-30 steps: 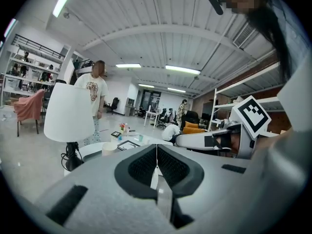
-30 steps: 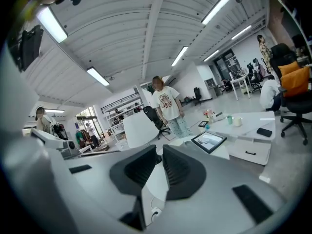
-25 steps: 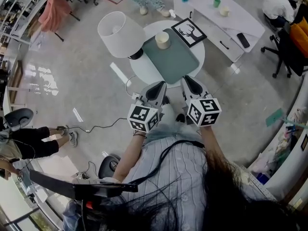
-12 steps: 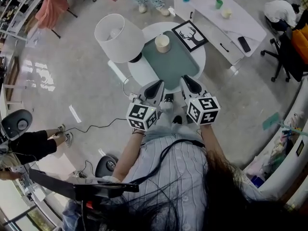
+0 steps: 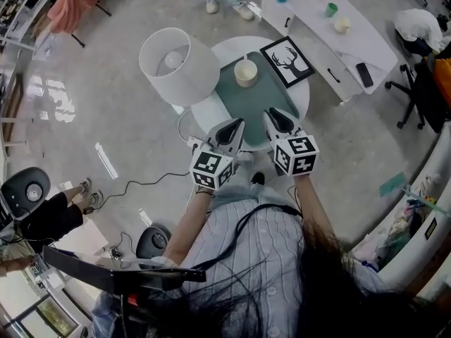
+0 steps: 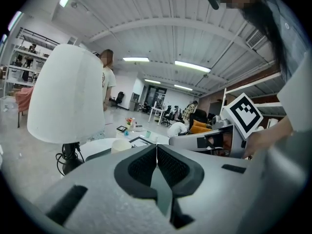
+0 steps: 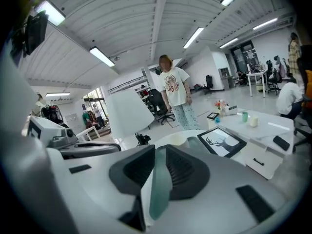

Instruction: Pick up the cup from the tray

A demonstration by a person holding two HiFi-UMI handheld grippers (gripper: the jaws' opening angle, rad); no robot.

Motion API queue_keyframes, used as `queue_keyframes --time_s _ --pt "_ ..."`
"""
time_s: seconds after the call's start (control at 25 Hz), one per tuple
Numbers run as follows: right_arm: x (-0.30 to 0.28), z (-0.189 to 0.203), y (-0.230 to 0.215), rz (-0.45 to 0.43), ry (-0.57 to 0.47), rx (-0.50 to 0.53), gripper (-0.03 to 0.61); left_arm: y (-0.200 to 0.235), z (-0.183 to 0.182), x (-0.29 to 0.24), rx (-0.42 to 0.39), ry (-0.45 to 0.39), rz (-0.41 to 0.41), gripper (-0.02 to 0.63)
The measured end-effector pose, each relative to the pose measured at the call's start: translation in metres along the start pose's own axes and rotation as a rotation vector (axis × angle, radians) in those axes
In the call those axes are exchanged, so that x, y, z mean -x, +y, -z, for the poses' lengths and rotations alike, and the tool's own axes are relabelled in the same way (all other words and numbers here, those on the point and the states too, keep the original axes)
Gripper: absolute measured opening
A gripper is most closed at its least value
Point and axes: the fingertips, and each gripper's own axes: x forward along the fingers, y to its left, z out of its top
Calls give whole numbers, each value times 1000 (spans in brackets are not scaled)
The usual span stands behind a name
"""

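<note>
The cup [image 5: 246,72] is set at the tray's [image 5: 262,98] far end on the worktop [image 5: 210,109]; the left hand-held gripper [image 5: 237,124] and right hand-held gripper [image 5: 271,114] are held closed and empty at the tray's near end, well apart from the cup

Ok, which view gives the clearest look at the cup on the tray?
The head view: the cup shows whole from above, at the tray's far end. The left gripper view catches its upper part above the jaws; the right gripper view only a sliver.
</note>
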Motion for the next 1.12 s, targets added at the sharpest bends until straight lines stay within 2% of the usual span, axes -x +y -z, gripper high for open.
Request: queue_keyframes --time_s 0.24,0.48,0.72,0.96,1.12 --pt "-54 8 -16 -29 95 89 63 29 6 -22 40 7 -15 14" --pt "-109 18 -36 -62 168 99 85 58 16 -42 70 23 -34 14" --pt "-148 40 -54 -93 243 89 263 75 31 -49 103 51 -60 14" --pt "-181 51 -65 -83 266 120 368 79 33 -53 88 65 -45 14" --pt "-199 57 -63 -72 288 164 393 84 38 -48 95 79 -56 14"
